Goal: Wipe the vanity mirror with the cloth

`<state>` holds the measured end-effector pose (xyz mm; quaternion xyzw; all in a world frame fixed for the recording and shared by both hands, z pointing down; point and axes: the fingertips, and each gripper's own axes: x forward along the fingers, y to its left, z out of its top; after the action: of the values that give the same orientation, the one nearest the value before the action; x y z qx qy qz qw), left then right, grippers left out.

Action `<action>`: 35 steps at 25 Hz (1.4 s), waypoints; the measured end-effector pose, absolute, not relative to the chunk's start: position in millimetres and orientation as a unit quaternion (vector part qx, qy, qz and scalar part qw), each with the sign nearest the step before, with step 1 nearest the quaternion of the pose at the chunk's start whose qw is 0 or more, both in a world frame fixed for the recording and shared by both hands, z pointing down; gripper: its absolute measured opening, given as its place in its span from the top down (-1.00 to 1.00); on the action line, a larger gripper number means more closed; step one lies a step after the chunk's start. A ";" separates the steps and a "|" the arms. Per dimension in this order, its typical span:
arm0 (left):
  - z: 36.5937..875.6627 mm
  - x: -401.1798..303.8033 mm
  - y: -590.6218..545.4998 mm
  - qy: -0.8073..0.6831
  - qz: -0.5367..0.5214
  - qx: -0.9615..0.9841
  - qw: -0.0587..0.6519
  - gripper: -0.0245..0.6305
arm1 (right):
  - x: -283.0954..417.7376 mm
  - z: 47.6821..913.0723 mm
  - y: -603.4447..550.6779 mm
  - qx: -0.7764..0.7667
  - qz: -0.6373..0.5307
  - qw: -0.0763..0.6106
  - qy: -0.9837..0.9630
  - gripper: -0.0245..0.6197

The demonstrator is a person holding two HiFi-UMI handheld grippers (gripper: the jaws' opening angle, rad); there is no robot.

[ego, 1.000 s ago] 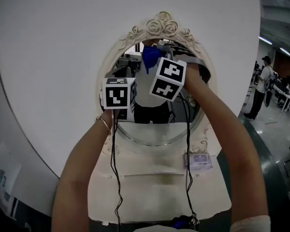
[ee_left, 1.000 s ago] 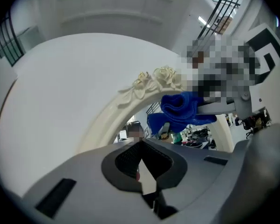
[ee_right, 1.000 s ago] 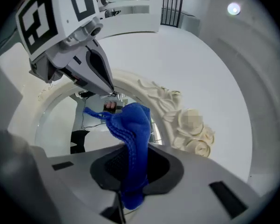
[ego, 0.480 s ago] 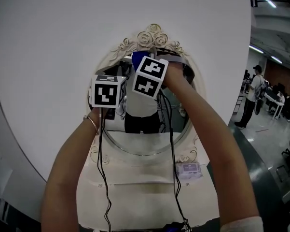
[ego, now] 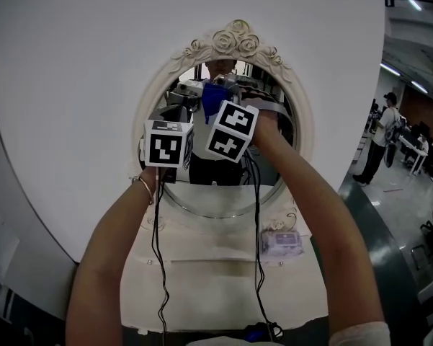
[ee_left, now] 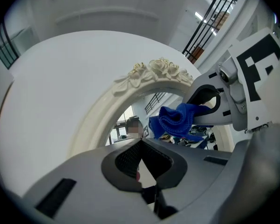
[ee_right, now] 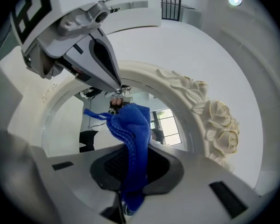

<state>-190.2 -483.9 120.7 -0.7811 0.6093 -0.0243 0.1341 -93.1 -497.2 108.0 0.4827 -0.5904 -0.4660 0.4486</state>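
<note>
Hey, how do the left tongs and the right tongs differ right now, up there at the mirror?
The right tongs are shut on the blue cloth; the left tongs are shut with nothing between them. The right tongs reach toward the top of the vanity mirror; the left tongs sit lower and further left. Both are held up in front of the glass.

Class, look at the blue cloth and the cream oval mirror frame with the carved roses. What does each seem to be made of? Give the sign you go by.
The blue cloth: a soft woven or knitted textile, perhaps microfibre. It looks matt, with a ribbed weave and a limp fold.
The cream oval mirror frame: moulded resin, plaster or painted wood, and the look does not settle which. Its roses are smooth and faintly glossy.
</note>
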 end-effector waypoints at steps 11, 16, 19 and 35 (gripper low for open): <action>256.4 -191.6 -493.2 0.616 -0.051 -0.784 0.056 0.91 | -87.6 244.2 -499.1 0.447 -0.406 0.473 -0.642 0.72; 322.5 -188.7 -489.2 0.616 -0.072 -0.784 0.007 0.91 | -89.7 305.5 -497.9 0.426 -0.383 0.483 -0.662 0.72; 361.9 -180.5 -485.5 0.608 -0.087 -0.789 -0.011 0.91 | -90.7 345.5 -497.7 0.413 -0.359 0.493 -0.677 0.72; 514.5 -183.8 -462.0 0.607 -0.138 -0.772 -0.128 0.91 | -103.4 528.3 -492.9 0.331 -0.248 0.548 -0.727 0.72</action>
<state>-183.8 -462.0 514.5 -0.7720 0.6073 -0.1376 -0.1275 -103.4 -492.9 528.3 0.3311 -0.7274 -0.2478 0.5476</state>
